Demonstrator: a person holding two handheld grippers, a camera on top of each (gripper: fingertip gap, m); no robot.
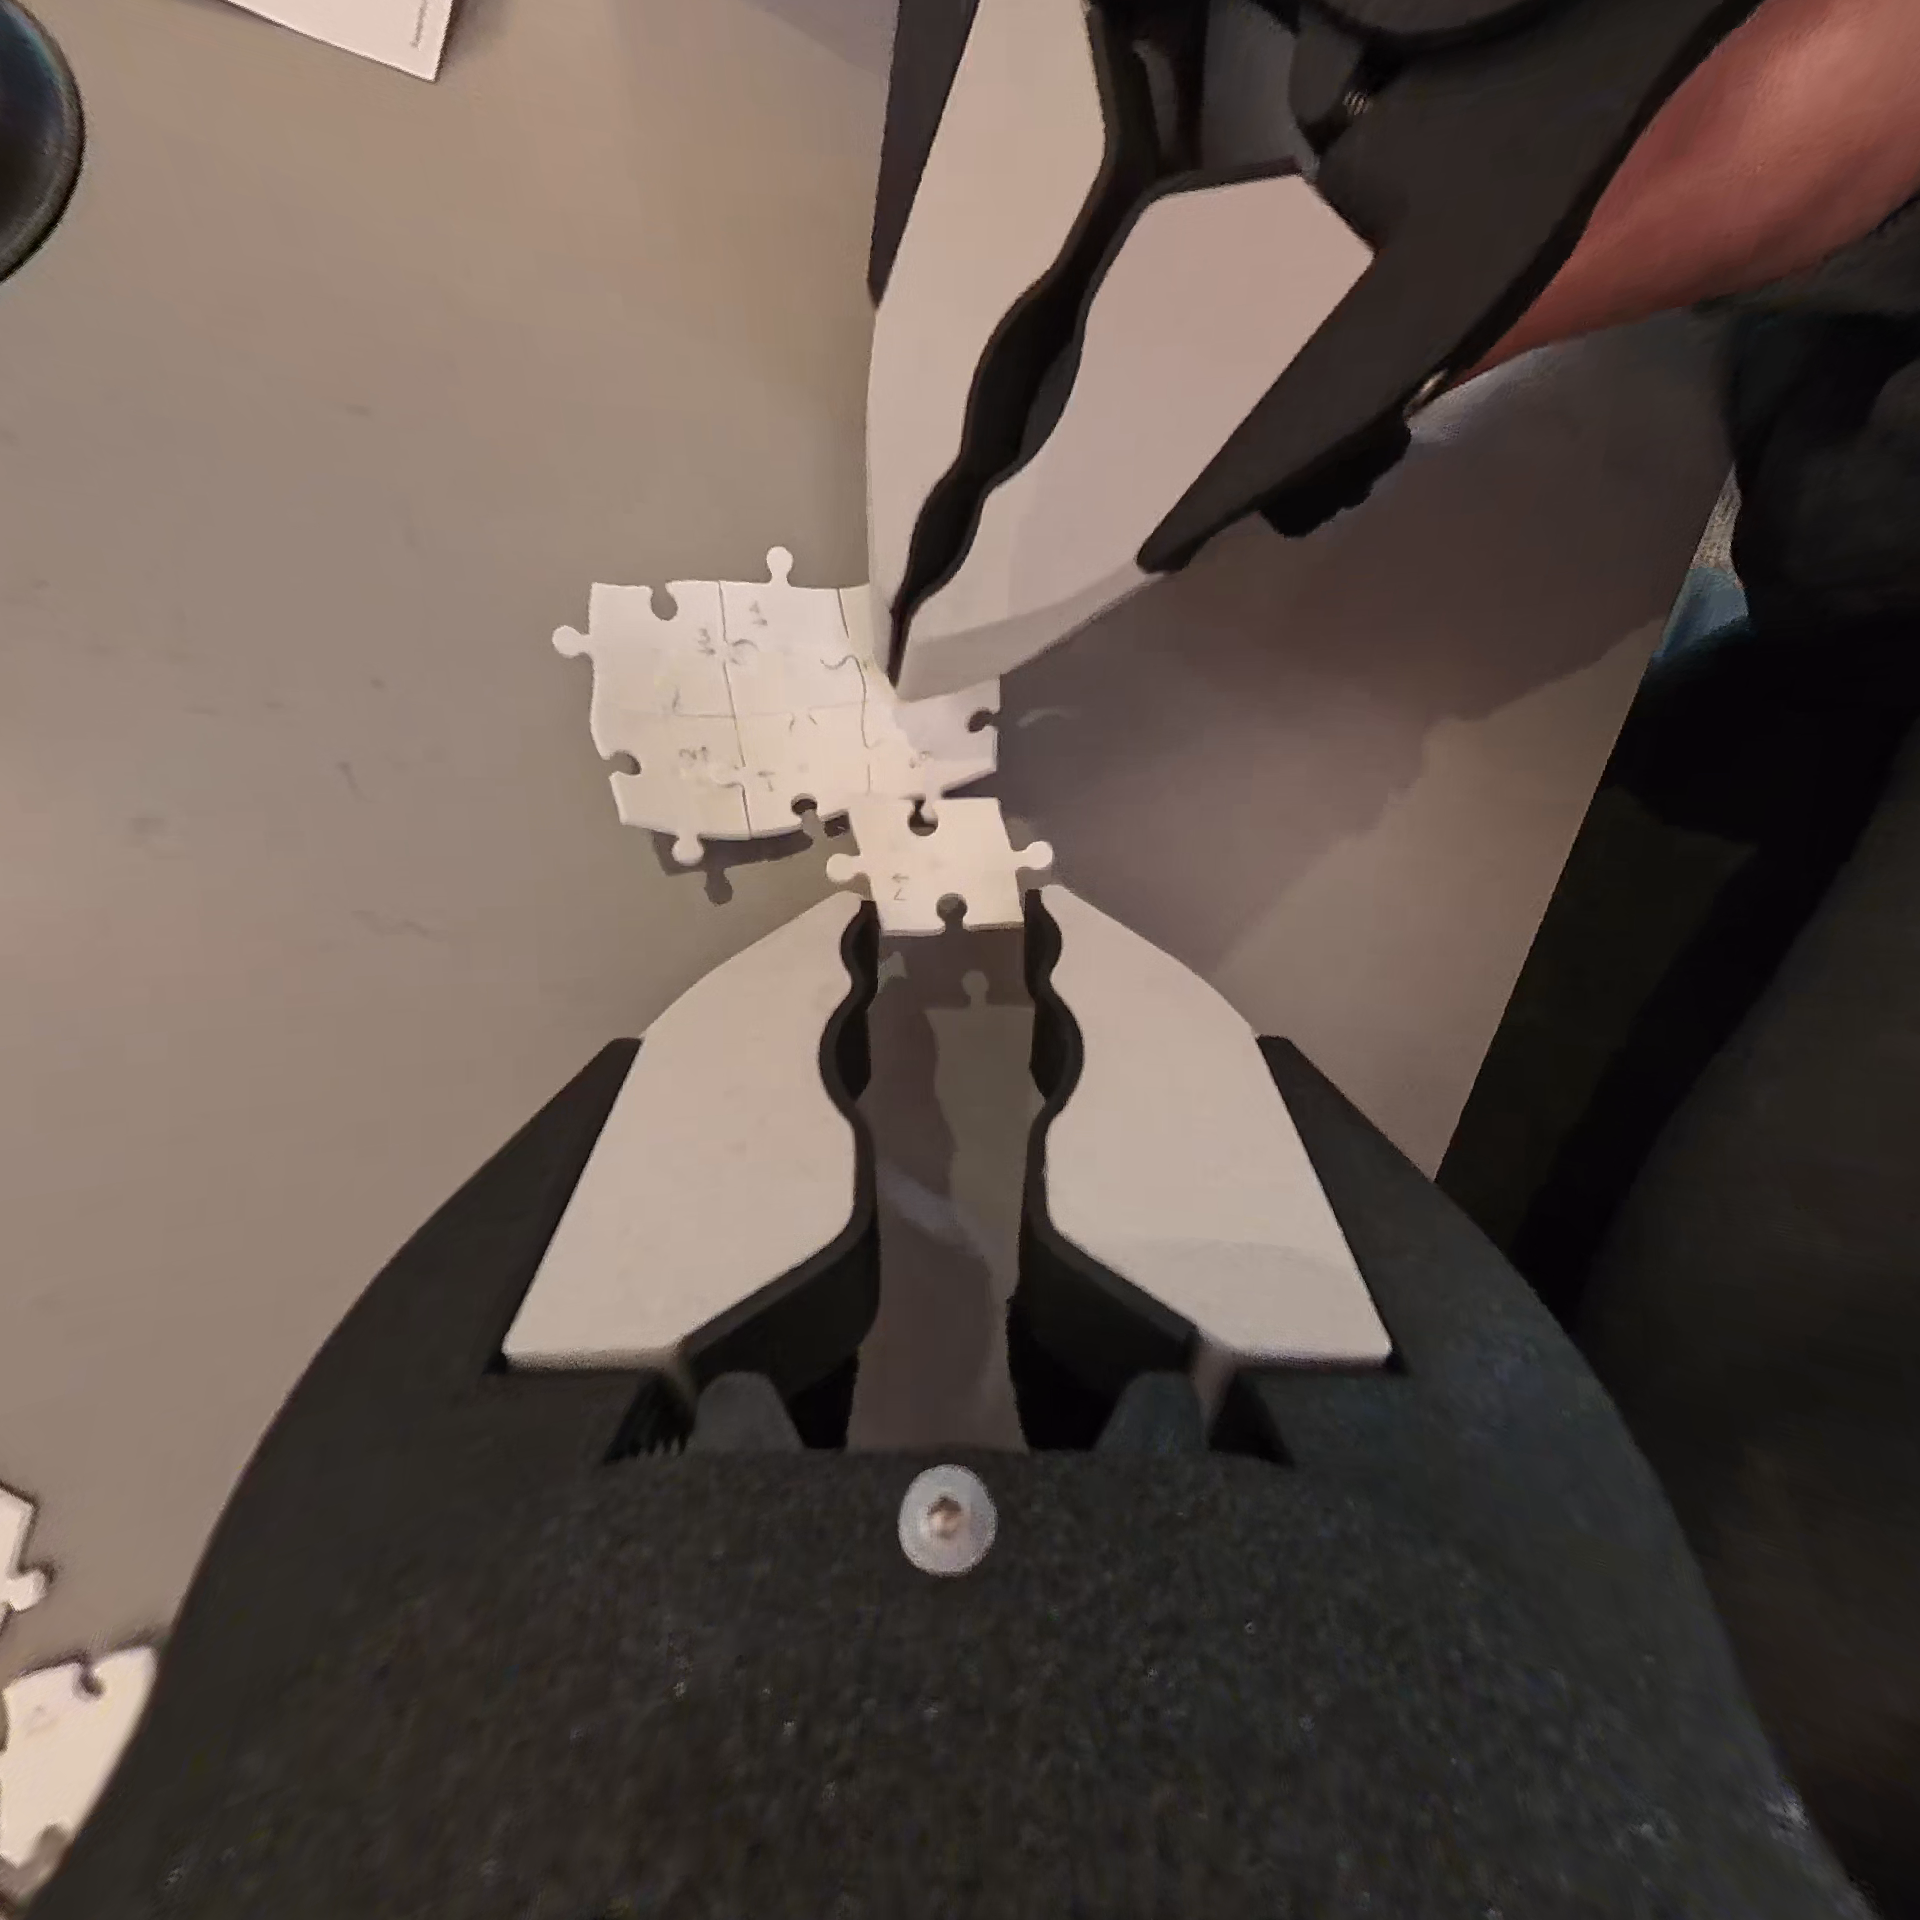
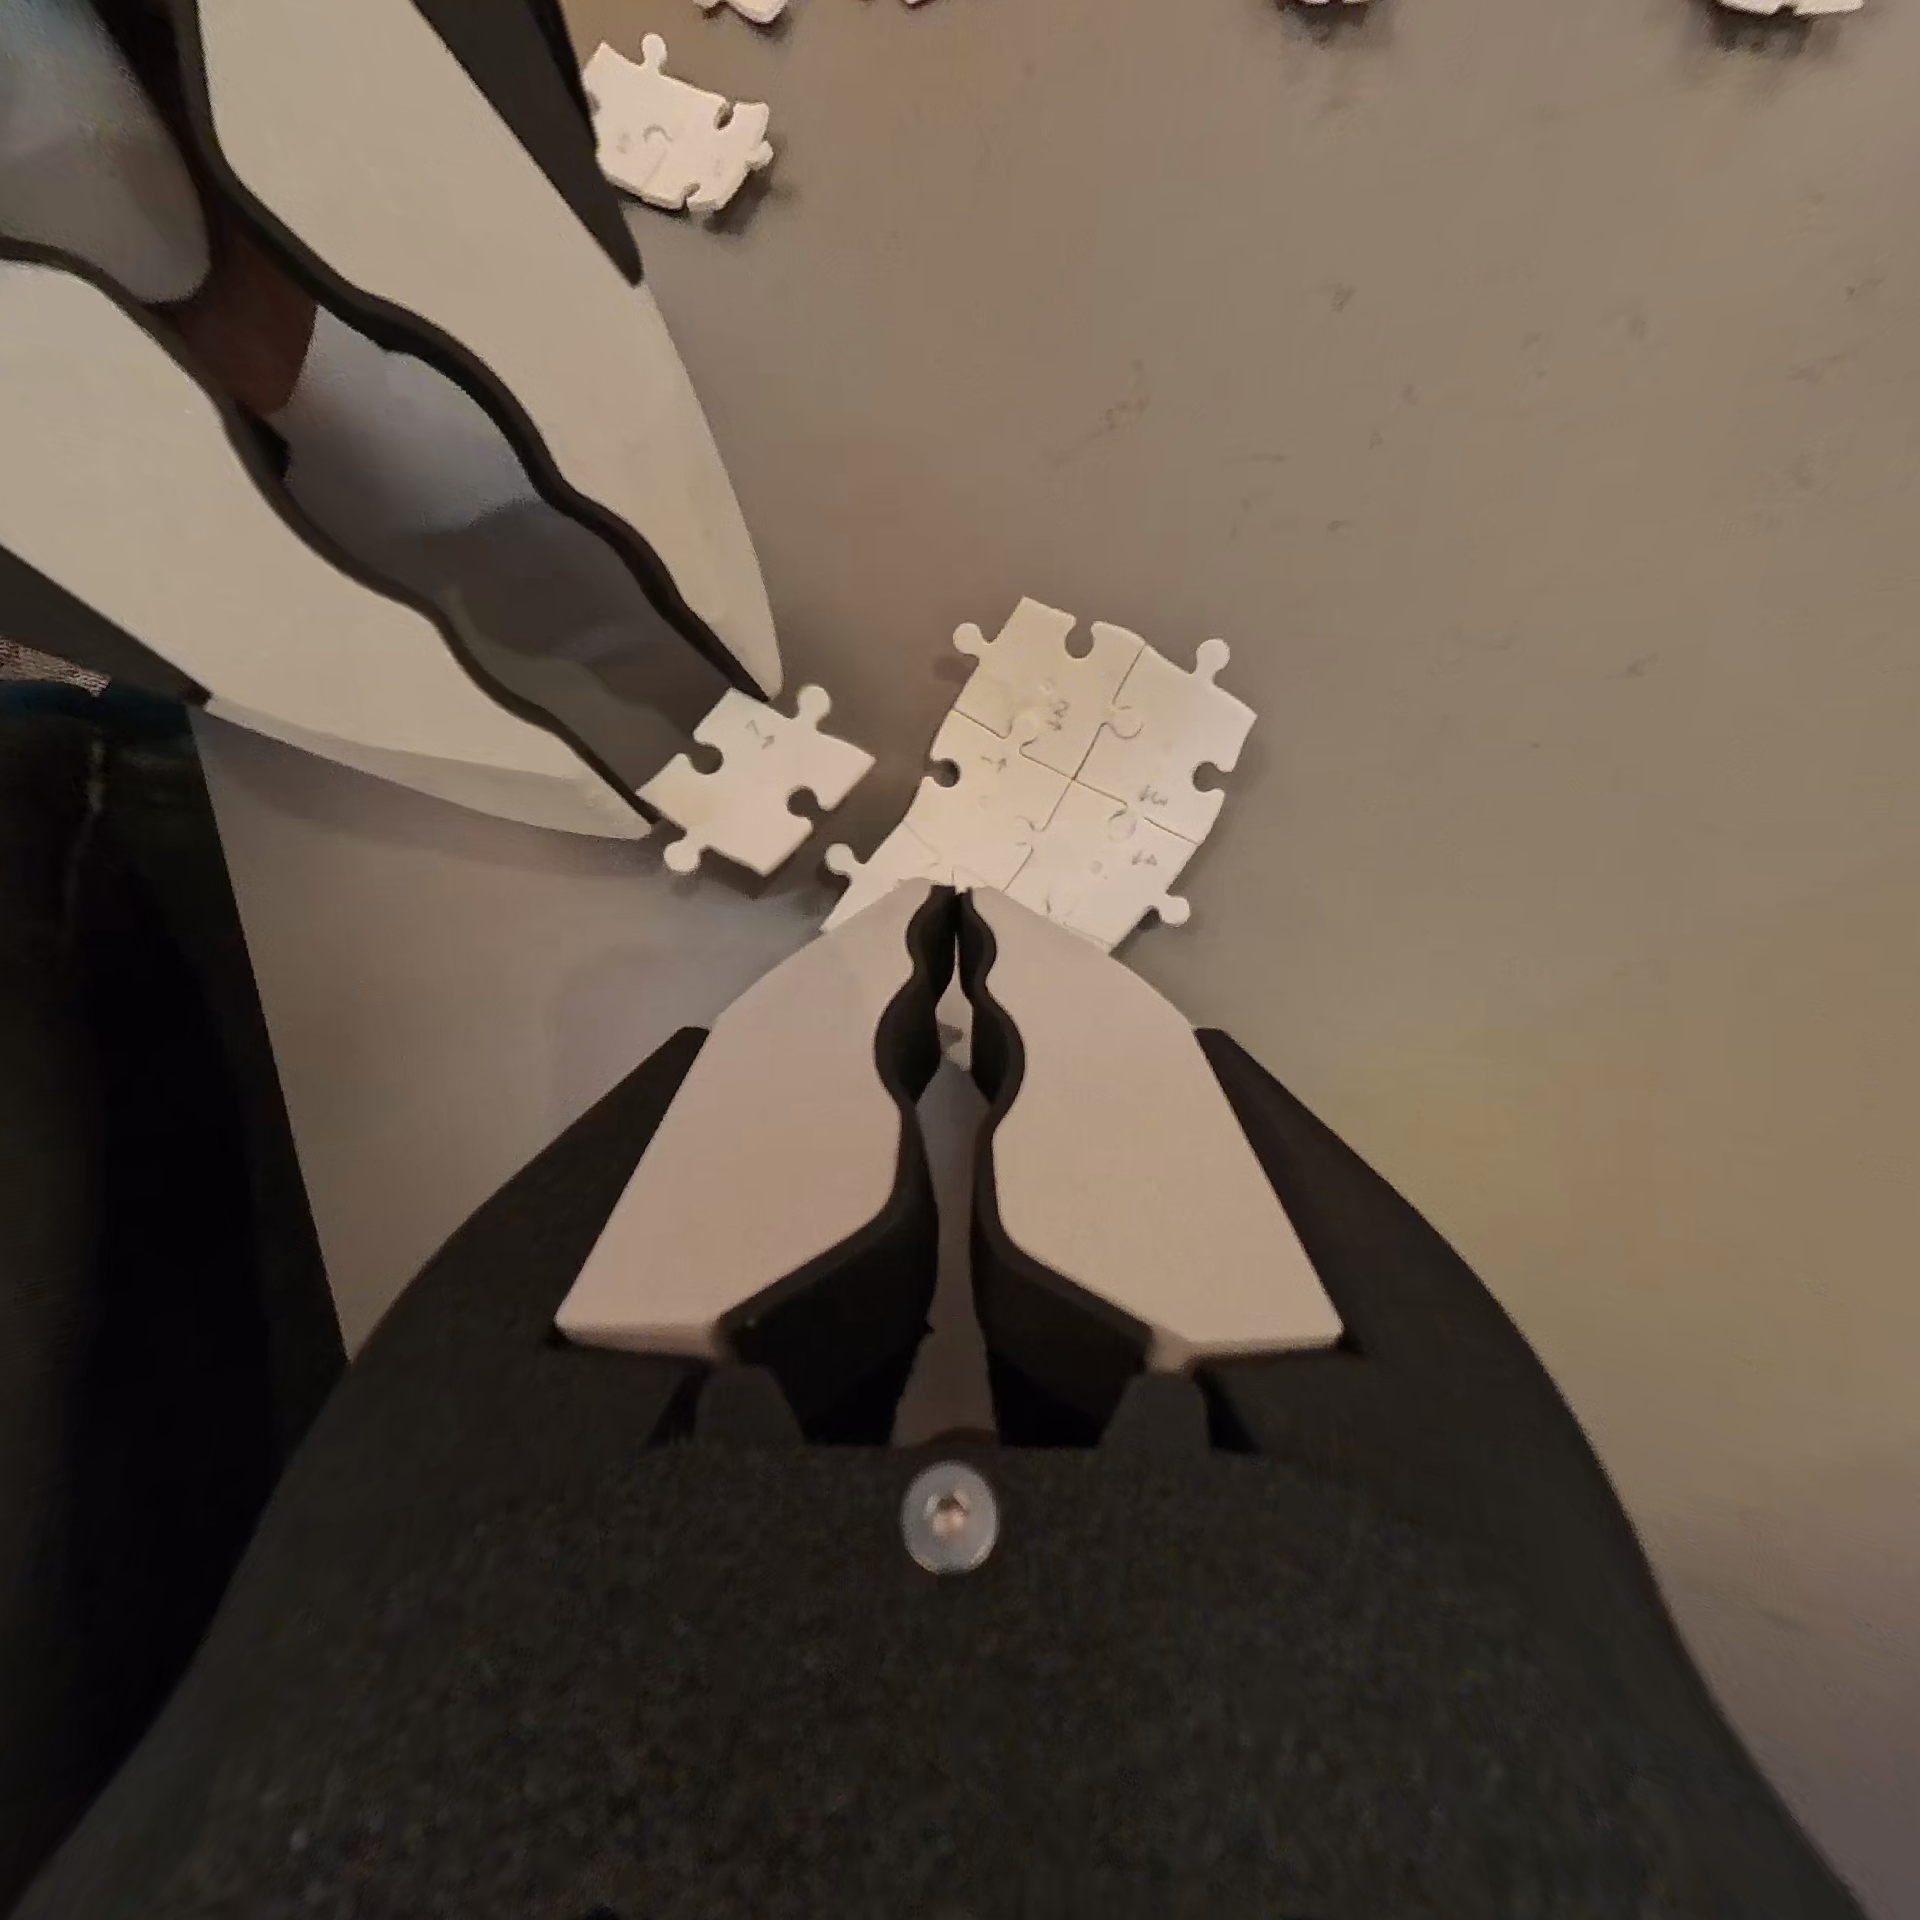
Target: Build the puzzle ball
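The left gripper [image 1: 943, 920] is gripping a single white puzzle piece [image 1: 948, 862] between its two fingertips, pinching it by its near edge so that most of the piece is sticking out forward, lifted above the grey table [image 1: 312, 623] (its shadow is falling on the surface below, between the fingers). In the right wrist view the same piece [image 2: 764, 784] is showing at the end of the left gripper [image 2: 707, 758], which is reaching in from the upper left.

The right gripper [image 2: 954, 899] is clenched on the edge of the joined patch of puzzle pieces [image 2: 1091, 779], its tips pressed together with only a thin slit between them. The patch is made of about six interlocked white pieces with small handwritten marks on them, and it is curving slightly instead of lying flat. In the left wrist view the right gripper [image 1: 899, 665] is coming down from the top right onto the far right edge of the patch [image 1: 748, 707], with a person's forearm [image 1: 1714, 208] behind it.

The single piece is sitting just beside the lower corner of the patch; whether they are touching is hard to tell.

A loose pair of joined pieces [image 2: 681, 135] is lying farther off on the table, and more loose white pieces [image 1: 42, 1683] are showing, blurred, at the left wrist view's lower left corner. A white sheet of paper [image 1: 364, 31] is lying at the top left.
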